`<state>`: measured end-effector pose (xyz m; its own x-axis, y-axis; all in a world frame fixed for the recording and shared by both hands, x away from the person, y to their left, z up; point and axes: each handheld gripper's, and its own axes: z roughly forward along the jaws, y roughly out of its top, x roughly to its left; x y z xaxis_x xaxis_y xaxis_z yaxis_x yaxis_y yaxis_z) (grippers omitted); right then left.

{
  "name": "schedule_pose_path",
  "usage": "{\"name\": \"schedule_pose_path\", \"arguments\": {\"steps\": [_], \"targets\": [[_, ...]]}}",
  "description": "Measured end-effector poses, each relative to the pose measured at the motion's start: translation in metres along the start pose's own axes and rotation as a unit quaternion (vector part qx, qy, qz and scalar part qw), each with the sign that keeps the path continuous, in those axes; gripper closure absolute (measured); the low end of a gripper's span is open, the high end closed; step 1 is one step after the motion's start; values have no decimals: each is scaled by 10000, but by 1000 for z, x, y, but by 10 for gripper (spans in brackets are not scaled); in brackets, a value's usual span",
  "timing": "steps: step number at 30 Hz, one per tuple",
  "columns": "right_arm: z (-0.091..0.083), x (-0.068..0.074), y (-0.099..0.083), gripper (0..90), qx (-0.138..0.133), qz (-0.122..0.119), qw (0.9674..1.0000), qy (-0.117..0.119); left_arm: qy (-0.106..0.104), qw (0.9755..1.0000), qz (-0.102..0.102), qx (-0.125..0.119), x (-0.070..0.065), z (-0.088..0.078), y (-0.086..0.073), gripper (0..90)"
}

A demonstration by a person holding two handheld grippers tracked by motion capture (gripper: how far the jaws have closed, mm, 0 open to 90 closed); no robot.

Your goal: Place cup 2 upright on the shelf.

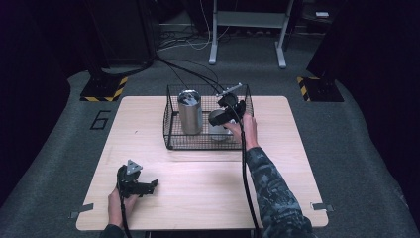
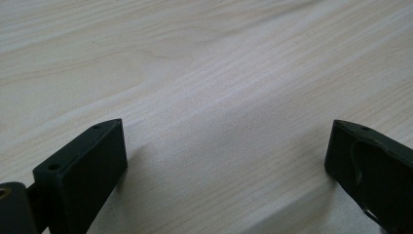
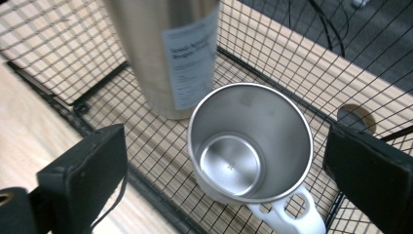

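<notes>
A black wire basket (image 1: 171,130) stands on the far middle of the wooden table (image 1: 208,183). Inside it are a tall steel tumbler (image 1: 189,112) and, to its right, a shorter steel mug (image 1: 216,122). My right gripper (image 1: 232,108) hovers over the basket's right half. In the right gripper view it (image 3: 226,146) is open, its jaws wide on either side of the empty mug (image 3: 229,163) without touching it. The labelled tumbler (image 3: 170,53) stands just beyond. The mug's white handle (image 3: 292,217) points toward me. My left gripper (image 1: 147,187) is open near the front left; nothing is between its jaws (image 2: 226,141).
Bare wood lies between the basket and the front edge. A round dark spot (image 3: 354,117) shows on the table beyond the basket wall. Cables (image 1: 198,69) run over the grey floor behind, past desk legs (image 1: 214,49) and hazard-striped bases (image 1: 104,89).
</notes>
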<state>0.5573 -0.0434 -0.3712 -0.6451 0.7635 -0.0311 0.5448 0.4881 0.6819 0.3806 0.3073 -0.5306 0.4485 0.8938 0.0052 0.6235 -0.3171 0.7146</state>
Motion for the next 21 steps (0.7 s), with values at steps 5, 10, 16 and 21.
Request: {"name": "schedule_pose_path", "arguments": {"steps": [5, 10, 16, 21], "targets": [[-20, 12, -7, 29, -205, -133, 9997, -13, 6, 10000, 2, -3, 0, 0, 0, 15], [-43, 21, -19, 30, -355, -273, 9990, -20, -1, 10000, -2, -3, 0, 0, 0, 15], [-66, 25, -40, 30, -530, -311, 9981, -60, 6, 10000, 8, -1, 0, 0, 0, 15], [-81, 23, -60, 30, -634, -310, 9974, -141, 8, 10000, 2, -2, 0, 0, 0, 15]]}}
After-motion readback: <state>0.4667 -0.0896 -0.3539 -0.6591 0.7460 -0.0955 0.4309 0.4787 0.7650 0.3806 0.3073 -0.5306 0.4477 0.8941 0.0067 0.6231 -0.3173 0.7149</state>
